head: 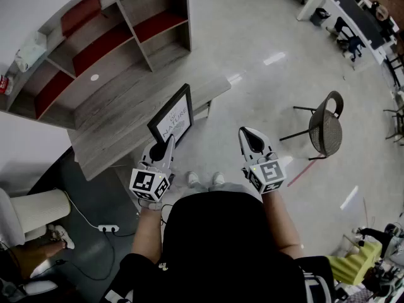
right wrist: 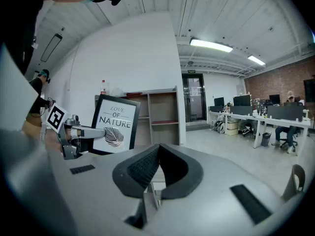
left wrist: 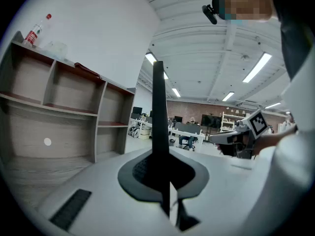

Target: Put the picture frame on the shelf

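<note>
The picture frame (head: 172,121) is black with a white "LOVE OF NATURE" leaf print. It stands upright above the front edge of the grey desk (head: 120,106). My left gripper (head: 165,144) is shut on its lower edge. In the left gripper view the frame (left wrist: 158,107) shows edge-on as a thin black bar rising from between the pads of the left gripper (left wrist: 161,161). The grey shelf (head: 107,40) with red panels stands on the desk beyond it. My right gripper (head: 246,134) hovers to the right over the floor, shut and empty. The right gripper view shows the frame (right wrist: 114,124) face-on.
A bottle (left wrist: 36,30) and a bag lie on top of the shelf. A mesh chair (head: 327,125) stands on the floor to the right. A power strip (head: 108,228) and a white bin (head: 38,210) sit at the lower left. Office desks line the far side.
</note>
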